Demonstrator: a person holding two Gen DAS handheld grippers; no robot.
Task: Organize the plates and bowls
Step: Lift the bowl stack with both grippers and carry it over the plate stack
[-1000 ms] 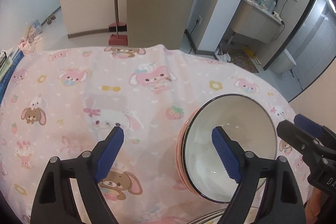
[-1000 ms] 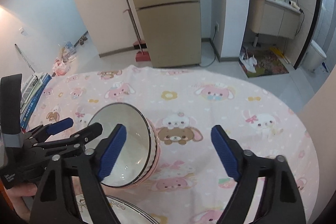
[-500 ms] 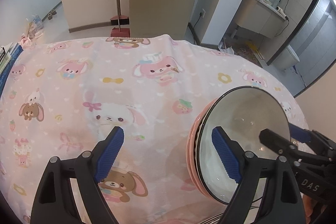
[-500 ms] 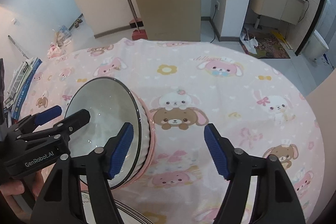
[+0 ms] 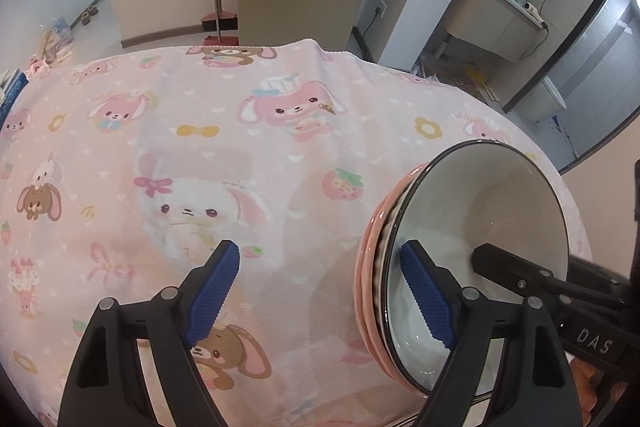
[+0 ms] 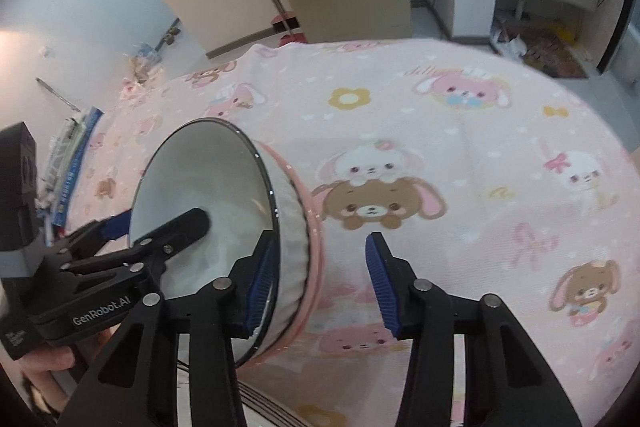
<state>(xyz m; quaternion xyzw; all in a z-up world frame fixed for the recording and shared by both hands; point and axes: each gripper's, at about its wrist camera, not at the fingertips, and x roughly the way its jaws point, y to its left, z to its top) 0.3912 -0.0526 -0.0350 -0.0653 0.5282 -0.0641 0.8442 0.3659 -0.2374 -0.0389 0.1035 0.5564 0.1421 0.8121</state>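
The right claw (image 6: 316, 287) is sinking and has just been closing astride the bowl (image 6: 208, 211) rim at nine o'clock, pads not yet pressing. It should be squeezing squarely while the left claw (image 5: 320, 295) is staying apart, empty.

Soft indoor light, fisheye-warped edges

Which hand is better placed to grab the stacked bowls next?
Right, probably. The right gripper straddles the near wall of the bowls, and its jaws have just been closing around it, pads not yet pressing. The left gripper also straddles the rim but stands wide open.
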